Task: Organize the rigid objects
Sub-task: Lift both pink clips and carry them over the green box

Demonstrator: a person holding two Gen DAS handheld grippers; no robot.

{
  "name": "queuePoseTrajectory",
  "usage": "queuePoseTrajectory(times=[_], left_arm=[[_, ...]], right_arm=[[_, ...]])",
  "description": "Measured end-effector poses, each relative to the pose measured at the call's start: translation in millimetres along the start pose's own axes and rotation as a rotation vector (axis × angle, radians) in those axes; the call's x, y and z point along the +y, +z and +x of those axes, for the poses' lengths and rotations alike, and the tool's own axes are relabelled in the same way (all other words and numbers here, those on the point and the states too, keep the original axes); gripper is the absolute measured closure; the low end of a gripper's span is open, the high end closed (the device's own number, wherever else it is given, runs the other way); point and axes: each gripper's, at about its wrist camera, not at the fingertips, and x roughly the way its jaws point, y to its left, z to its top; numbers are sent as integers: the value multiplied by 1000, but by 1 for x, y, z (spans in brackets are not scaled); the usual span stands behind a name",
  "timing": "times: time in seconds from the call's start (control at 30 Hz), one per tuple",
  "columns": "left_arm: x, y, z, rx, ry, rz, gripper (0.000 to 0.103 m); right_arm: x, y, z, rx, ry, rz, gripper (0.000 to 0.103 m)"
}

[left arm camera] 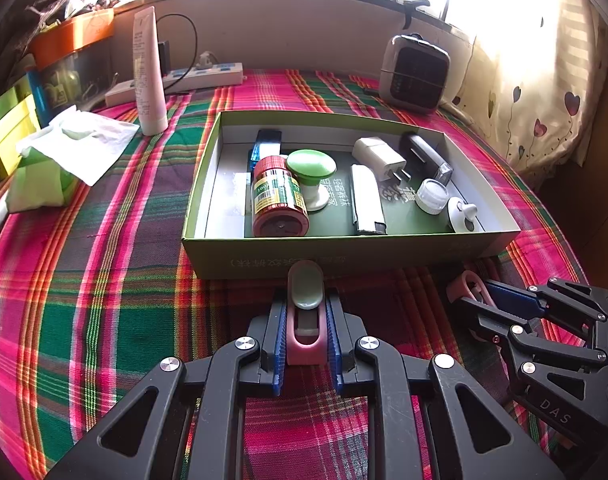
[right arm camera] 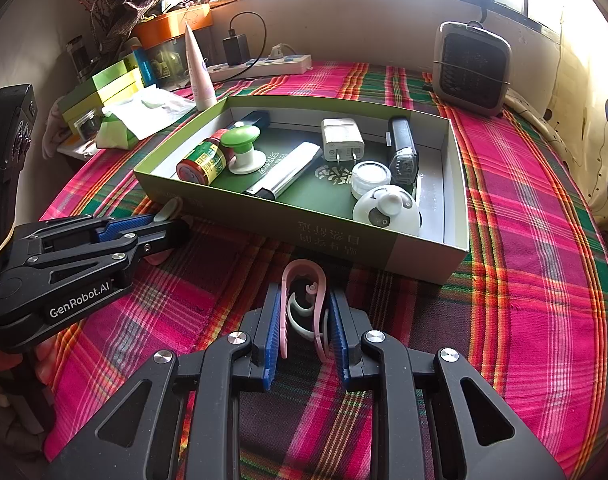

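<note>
Left gripper (left arm camera: 306, 336) closed on a small pink plastic clip with a pale green rounded tab (left arm camera: 305, 312); the tab sticks out past the fingertips, near the front wall of the shallow green cardboard box (left arm camera: 344, 258). Right gripper (right arm camera: 305, 332) closed on a pink-and-white looped plastic hook (right arm camera: 304, 304), also just short of that wall. Box ahead already holds a red-labelled bottle (left arm camera: 278, 200), a white plug adapter (left arm camera: 380, 158) and other pieces. Left to do, as I judge it: get both held items in.

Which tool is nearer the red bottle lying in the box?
Left. The left tool sits just outside the box wall, almost straight in front of the red bottle. The right tool is farther toward the box's other end.
</note>
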Motion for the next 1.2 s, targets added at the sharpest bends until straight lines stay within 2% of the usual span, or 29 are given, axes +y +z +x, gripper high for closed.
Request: queuePoseTrajectory(times=[0.73, 1.2], left_arm=[[-3, -2, -15, -17, -23, -6, 86], [-5, 9, -38, -78, -26, 16, 86]], right_arm=[[5, 2, -10, -22, 41, 4, 79], [8, 9, -27, -68, 50, 2, 79]])
